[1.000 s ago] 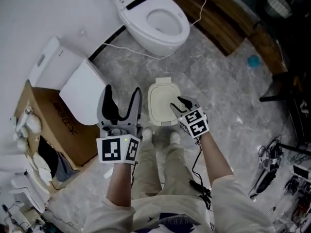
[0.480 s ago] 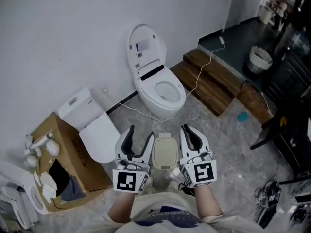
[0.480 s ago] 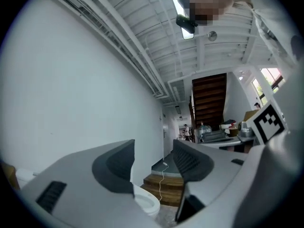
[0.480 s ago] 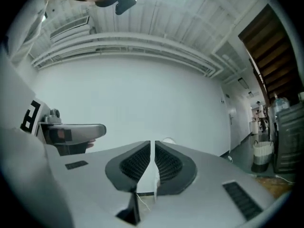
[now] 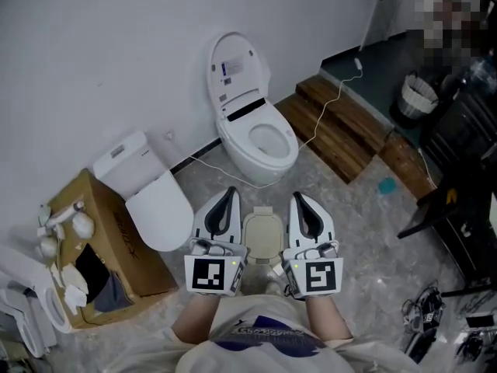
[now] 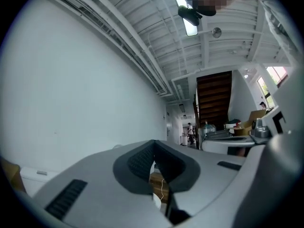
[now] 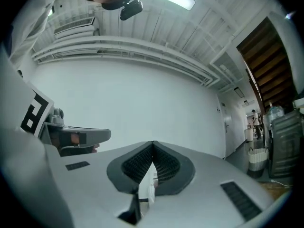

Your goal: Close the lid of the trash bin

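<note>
Grey-padded jaws of left gripper pressed together, nothing between. Right gripper jaws also meet tip to tip, empty. Trash bin on floor between both grippers, lid flat on top. Toilet beyond jaw tips, seat up. Cardboard box left of left gripper.

Trash bin between left gripper and right gripper, toilet behind.
</note>
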